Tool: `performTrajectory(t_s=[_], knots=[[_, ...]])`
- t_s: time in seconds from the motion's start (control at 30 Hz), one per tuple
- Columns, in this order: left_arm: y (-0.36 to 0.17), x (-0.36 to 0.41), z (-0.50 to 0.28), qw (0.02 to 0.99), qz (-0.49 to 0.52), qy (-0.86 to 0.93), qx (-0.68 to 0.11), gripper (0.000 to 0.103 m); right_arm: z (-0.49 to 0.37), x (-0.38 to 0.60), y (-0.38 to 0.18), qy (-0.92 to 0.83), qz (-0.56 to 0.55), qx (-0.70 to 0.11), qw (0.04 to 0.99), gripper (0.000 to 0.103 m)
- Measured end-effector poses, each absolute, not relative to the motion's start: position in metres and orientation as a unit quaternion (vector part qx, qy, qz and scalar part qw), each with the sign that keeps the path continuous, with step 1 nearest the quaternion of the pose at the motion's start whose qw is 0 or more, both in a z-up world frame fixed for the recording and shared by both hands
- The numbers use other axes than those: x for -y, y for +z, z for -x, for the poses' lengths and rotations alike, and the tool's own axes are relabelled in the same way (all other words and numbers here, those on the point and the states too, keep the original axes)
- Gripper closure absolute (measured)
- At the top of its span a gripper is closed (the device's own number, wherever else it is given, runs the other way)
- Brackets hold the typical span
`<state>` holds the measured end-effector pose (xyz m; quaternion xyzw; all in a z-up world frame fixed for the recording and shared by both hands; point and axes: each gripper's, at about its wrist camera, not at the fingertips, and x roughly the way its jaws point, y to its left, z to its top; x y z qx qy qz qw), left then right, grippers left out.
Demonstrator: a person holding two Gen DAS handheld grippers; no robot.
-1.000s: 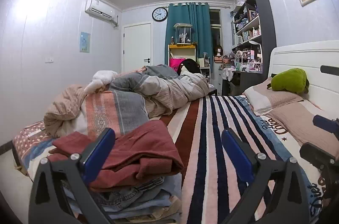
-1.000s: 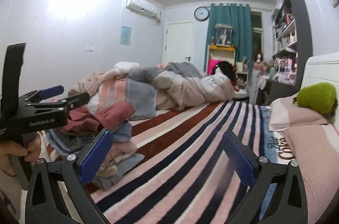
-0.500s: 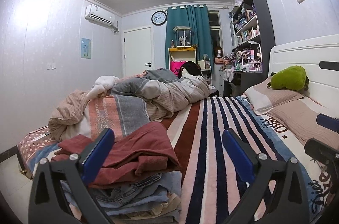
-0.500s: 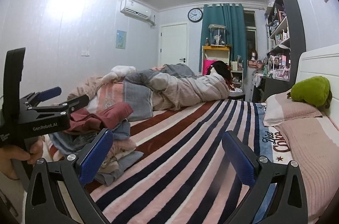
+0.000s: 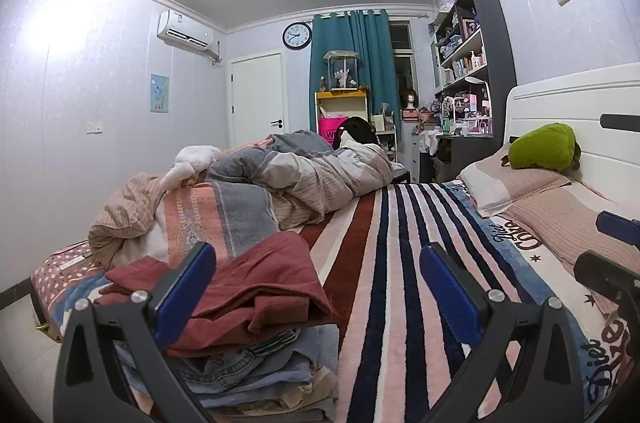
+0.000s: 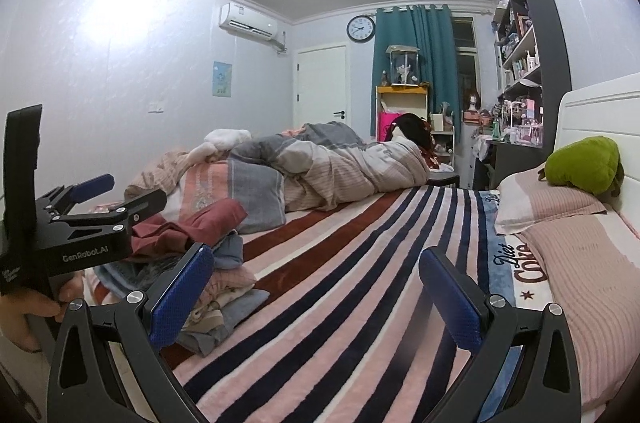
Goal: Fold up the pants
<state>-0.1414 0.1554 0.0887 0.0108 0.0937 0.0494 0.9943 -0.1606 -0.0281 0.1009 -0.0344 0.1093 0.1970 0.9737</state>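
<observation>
Maroon garment [image 5: 256, 287] tops the clothes pile [image 5: 256, 371]; both tools gape empty.

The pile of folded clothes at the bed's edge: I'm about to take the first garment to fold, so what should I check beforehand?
1. Left gripper open, holding nothing: ok.
2. Right gripper open, holding nothing: ok.
3. Dark red garment lies on top of the pile of folded clothes: ok.
4. Whether that garment is pants: cannot tell.
5. Bare striped blanket beside the pile for folding: ok.
</observation>
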Motion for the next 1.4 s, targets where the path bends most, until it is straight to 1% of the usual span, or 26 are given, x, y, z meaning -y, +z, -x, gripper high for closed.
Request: performTrajectory(t_s=[1.4], knots=[[0.0884,-0.1560,0.1397,0.995,-0.009,0.047,-0.092,0.002,0.1612,0.0296,0.1012,0.196,0.028,-0.111,0.974,0.001]])
